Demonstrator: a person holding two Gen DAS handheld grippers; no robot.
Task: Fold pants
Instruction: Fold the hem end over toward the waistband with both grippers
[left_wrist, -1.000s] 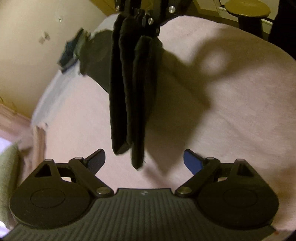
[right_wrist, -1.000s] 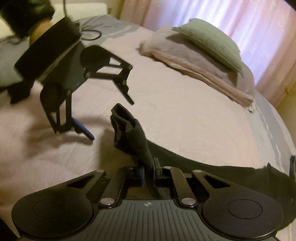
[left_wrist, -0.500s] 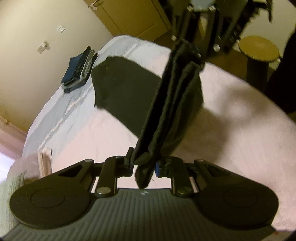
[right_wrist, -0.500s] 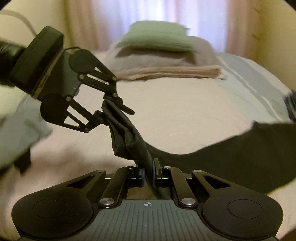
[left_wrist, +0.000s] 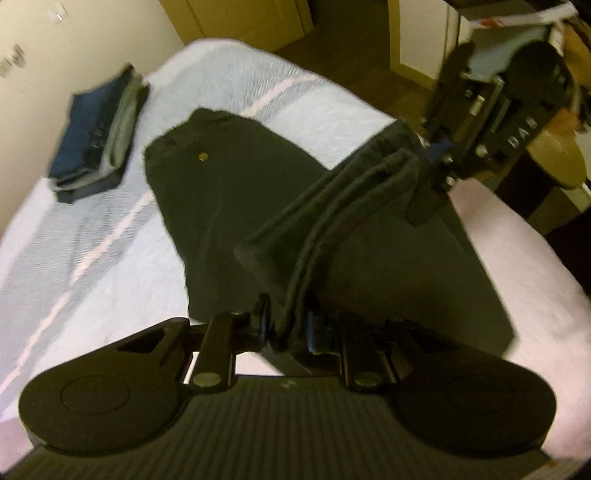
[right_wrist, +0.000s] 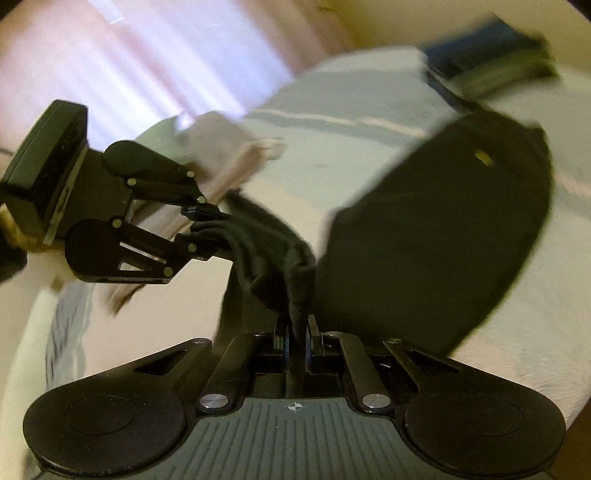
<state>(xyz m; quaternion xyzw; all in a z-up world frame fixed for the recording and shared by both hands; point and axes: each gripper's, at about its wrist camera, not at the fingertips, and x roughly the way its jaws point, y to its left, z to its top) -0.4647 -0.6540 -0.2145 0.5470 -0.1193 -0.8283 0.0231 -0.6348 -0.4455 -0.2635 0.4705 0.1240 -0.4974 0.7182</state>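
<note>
Black pants (left_wrist: 236, 192) lie on the bed, the waist with its brass button (left_wrist: 202, 156) toward the far end. The leg ends are lifted off the bed as a thick layered hem strip (left_wrist: 343, 206). My left gripper (left_wrist: 290, 328) is shut on one end of that strip. My right gripper (right_wrist: 297, 338) is shut on the other end, and it also shows at the upper right of the left wrist view, the right gripper (left_wrist: 441, 158). The left gripper (right_wrist: 195, 229) appears at the left of the right wrist view, pinching the bunched hem (right_wrist: 266, 251). Both views are motion-blurred.
A stack of folded dark blue and grey clothes (left_wrist: 98, 133) sits near the bed's far corner. Folded pink blankets (right_wrist: 221, 147) lie by the curtain. A round wooden stool (left_wrist: 554, 158) stands beside the bed edge. The bed cover (left_wrist: 92, 236) is pale blue with a stripe.
One second ago my left gripper was open below the hanging hem; it closed on it. Both grippers have since carried the hem over toward the waist end of the pants.
</note>
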